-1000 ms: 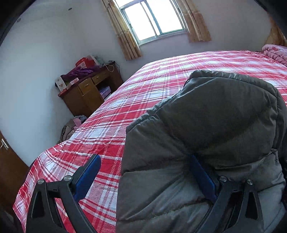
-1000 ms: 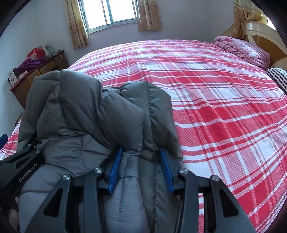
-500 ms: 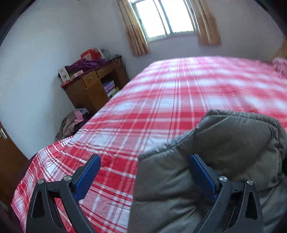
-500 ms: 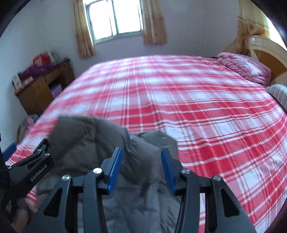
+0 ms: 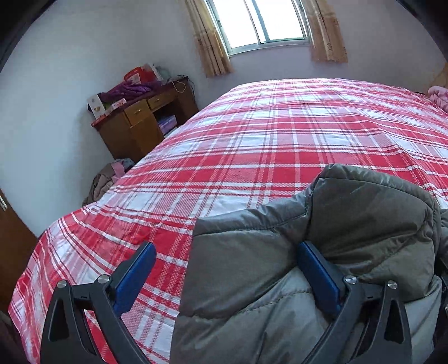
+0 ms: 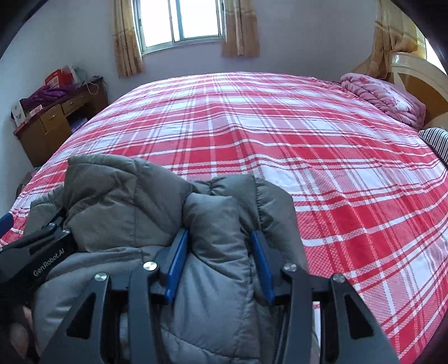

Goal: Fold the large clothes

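Two tongs on grey puffer jacket (image 6: 212, 224) | right gripper (image 6: 221, 252) pinching padded fold | left gripper (image 5: 224, 268) spread wide, jacket edge between fingers | plaid bed (image 5: 252, 156) beyond

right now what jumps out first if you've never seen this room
The red and white checked bedspread fills most of both views. At the near edge of it lies a puffy grey jacket, with the right gripper clamped on a fold and the left gripper open around its left part. Behind, a bright window lights the far wall.
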Demonstrator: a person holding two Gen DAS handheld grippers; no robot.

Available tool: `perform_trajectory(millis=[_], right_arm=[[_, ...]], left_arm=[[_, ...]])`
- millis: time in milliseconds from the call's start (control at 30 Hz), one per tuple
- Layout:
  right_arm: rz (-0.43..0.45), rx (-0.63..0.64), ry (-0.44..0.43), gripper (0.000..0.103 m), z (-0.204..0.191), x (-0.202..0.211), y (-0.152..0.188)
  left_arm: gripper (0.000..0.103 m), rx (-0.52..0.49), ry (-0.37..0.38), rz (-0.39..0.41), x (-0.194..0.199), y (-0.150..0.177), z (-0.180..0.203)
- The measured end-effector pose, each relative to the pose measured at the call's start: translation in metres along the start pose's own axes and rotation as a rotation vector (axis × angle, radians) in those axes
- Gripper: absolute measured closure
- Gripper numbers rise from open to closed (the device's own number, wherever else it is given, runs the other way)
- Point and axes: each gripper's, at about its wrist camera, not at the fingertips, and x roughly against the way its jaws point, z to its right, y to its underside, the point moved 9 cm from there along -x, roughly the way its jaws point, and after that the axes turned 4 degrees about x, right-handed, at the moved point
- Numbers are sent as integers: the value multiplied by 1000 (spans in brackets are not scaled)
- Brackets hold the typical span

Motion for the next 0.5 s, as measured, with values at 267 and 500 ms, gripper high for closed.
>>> perform_trajectory(millis=[267, 500], right_arm=[[-24, 3, 4, 54, 0, -7, 6], [-36, 18, 28, 54, -1, -10, 8]], left_arm=[[1, -5, -3, -6, -4, 4, 3], [1, -26, -14, -12, -6, 5, 7]])
